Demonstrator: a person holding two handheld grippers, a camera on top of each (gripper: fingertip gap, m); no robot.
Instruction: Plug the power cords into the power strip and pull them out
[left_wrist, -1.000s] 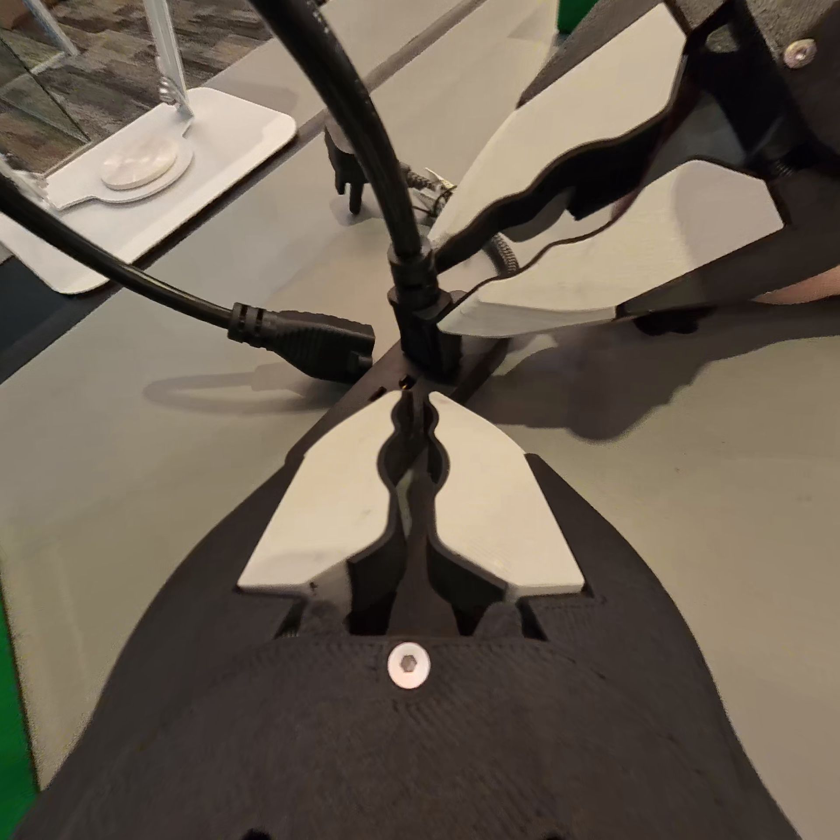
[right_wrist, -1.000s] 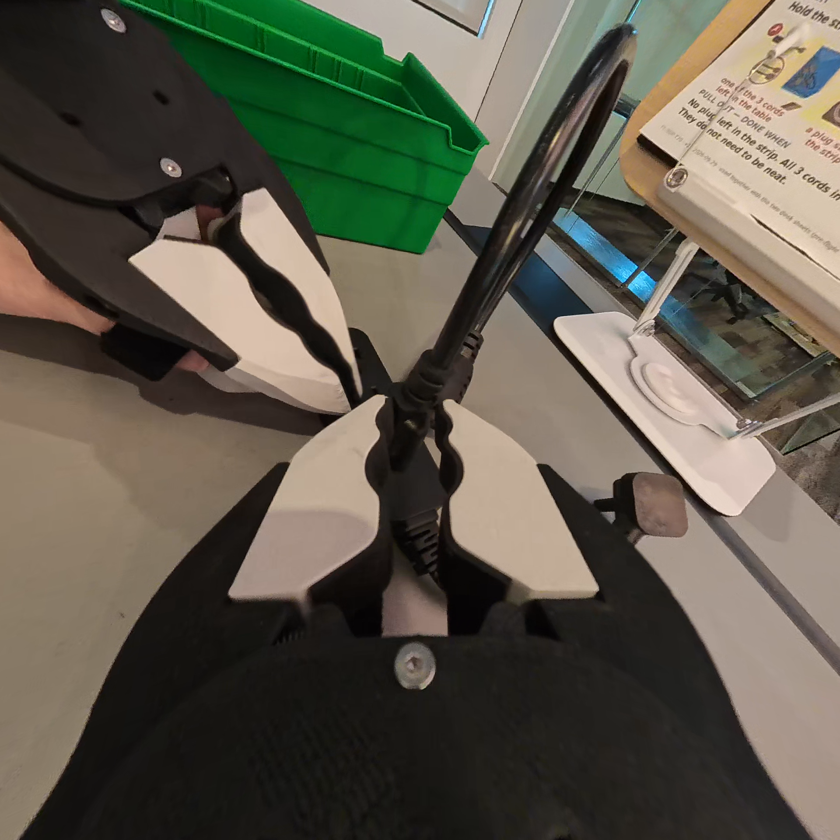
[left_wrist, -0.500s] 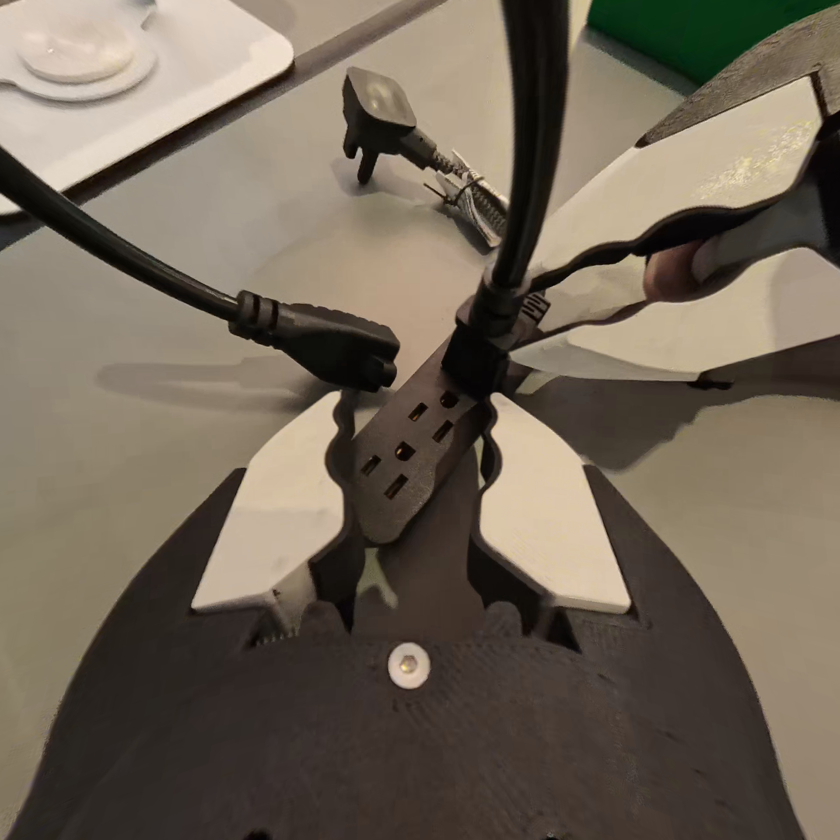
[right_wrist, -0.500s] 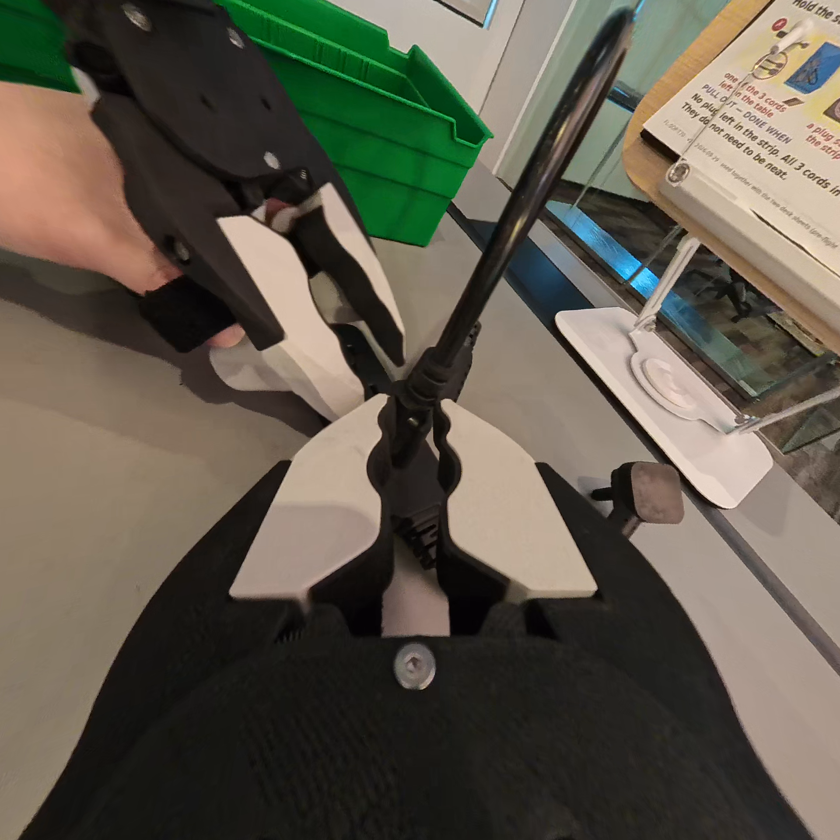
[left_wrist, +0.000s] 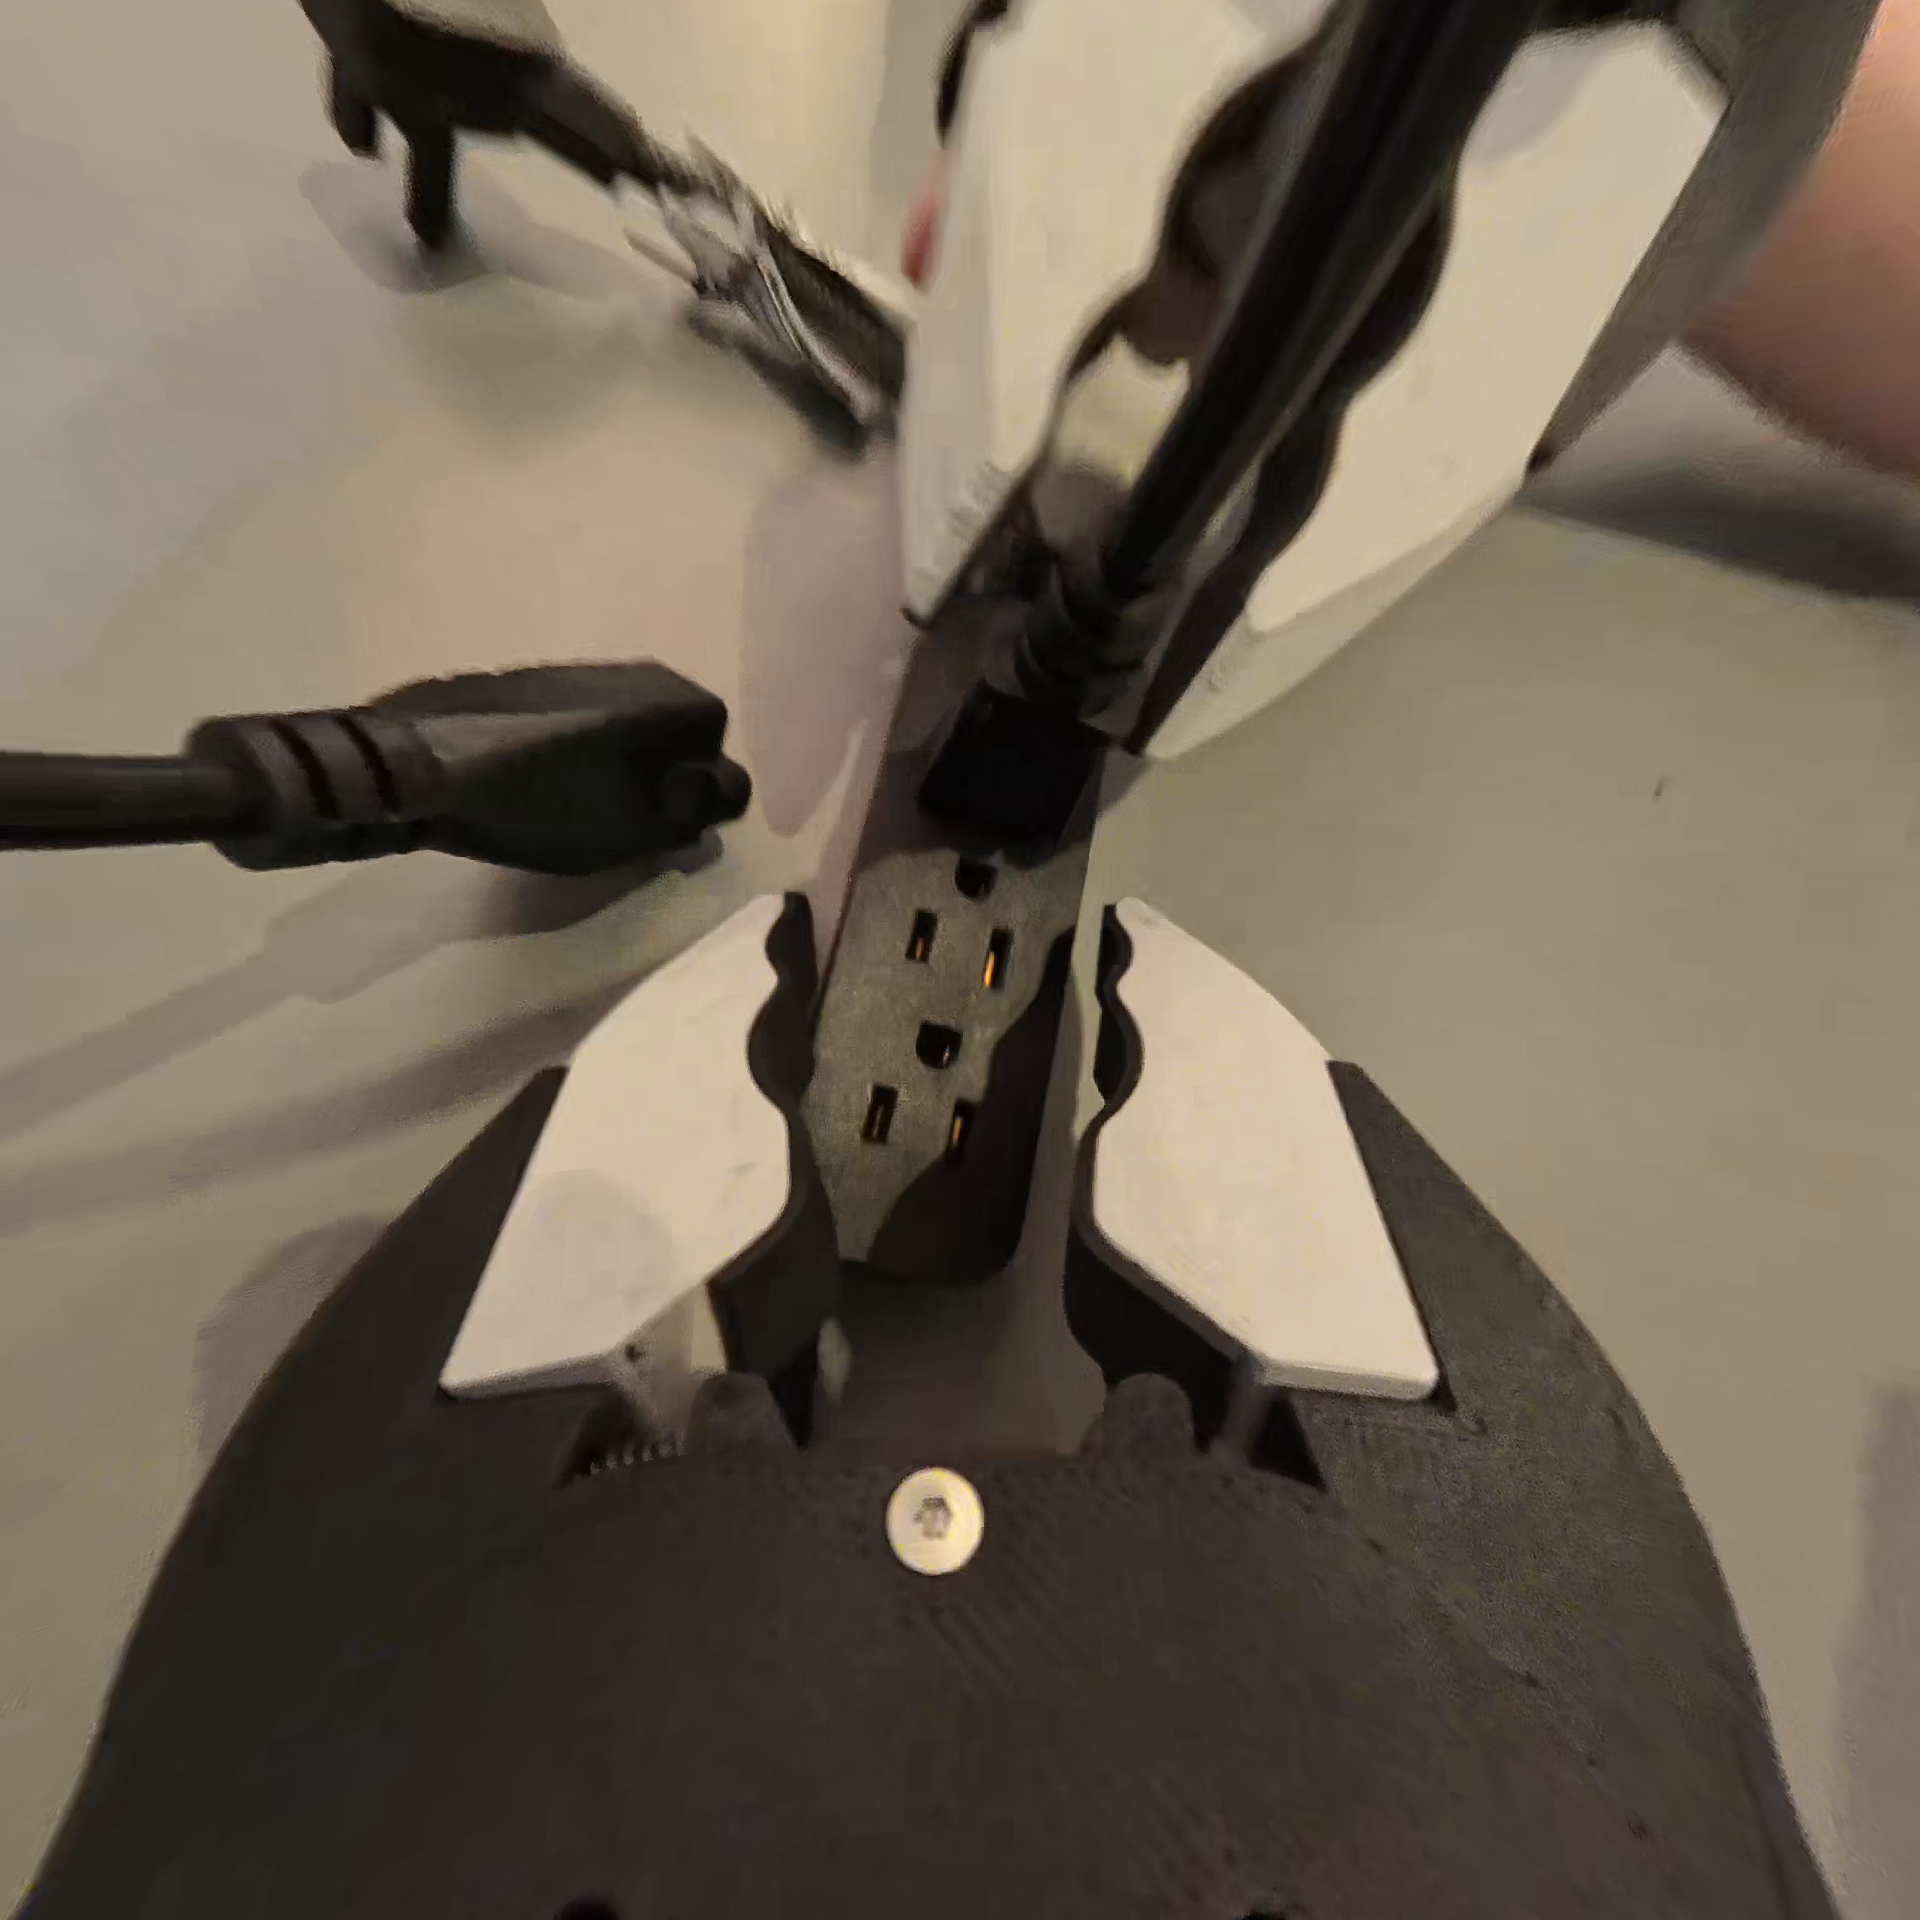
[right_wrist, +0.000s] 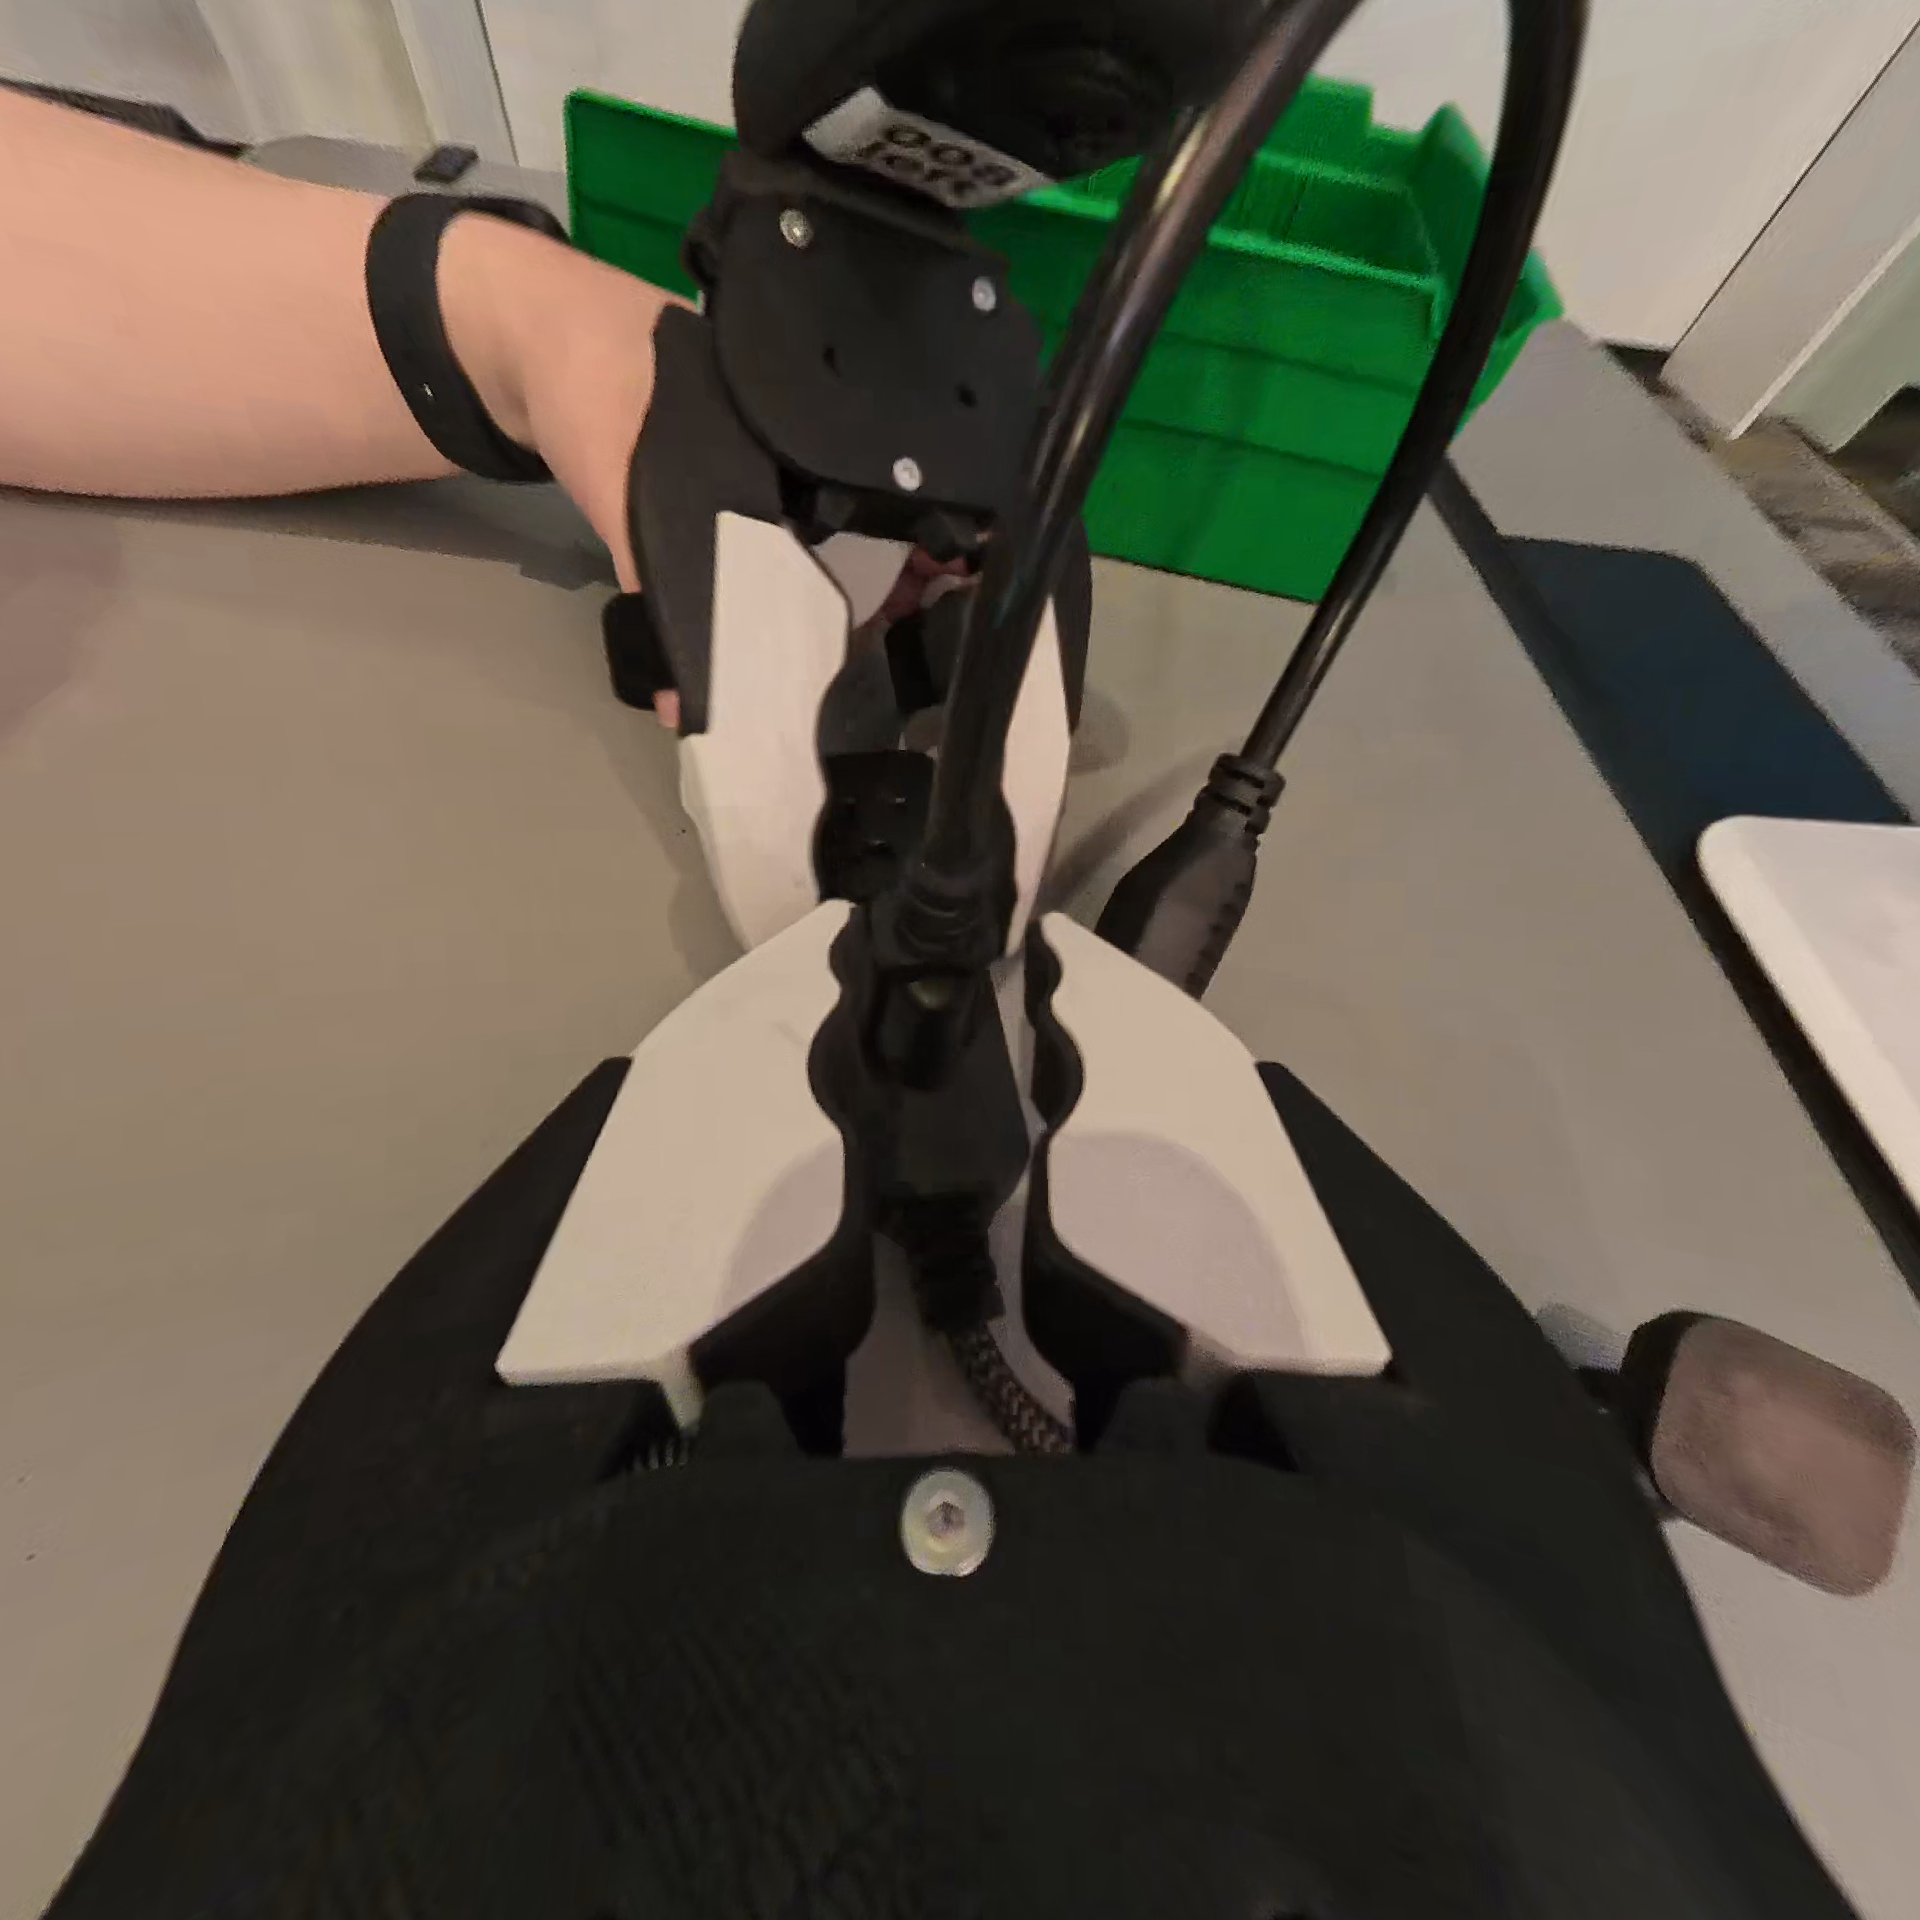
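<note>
Left gripper (left_wrist: 943, 925): black printed body with white wavy-edged fingers, filling the lower half of the left wrist view; its fingers are spread apart on either side of the strip without pressing it, so it is released.
Left gripper from the other side (right_wrist: 891, 800): in the upper centre of the right wrist view it points steeply down at the table, fingertips low.
Left hand (right_wrist: 561, 374): bare forearm entering from the upper left of the right wrist view, a black band round the wrist, fingers wrapped on the gripper's handle.
Power strip (left_wrist: 935, 1049): flat black plastic bar lying between the left gripper's fingers in mid frame, two bare outlets showing, running away toward the upper centre.
Plugged cord (left_wrist: 1262, 343): thick black cable whose plug (left_wrist: 1003, 779) sits in the strip's far outlet, rising to the upper right.
Right gripper (right_wrist: 943, 935): same black and white build, lower half of the right wrist view; fingers stand a little apart either side of the plug, and whether they pinch it I cannot tell.
Loose plug (left_wrist: 499, 774): black moulded plug on the grey table (left_wrist: 1558, 935), mid left, just beside the strip.
Third plug (left_wrist: 416, 114): black, blurred, upper left, on a braided cord.
Green plastic bin (right_wrist: 1299, 343): top of the right wrist view, behind both grippers.
</note>
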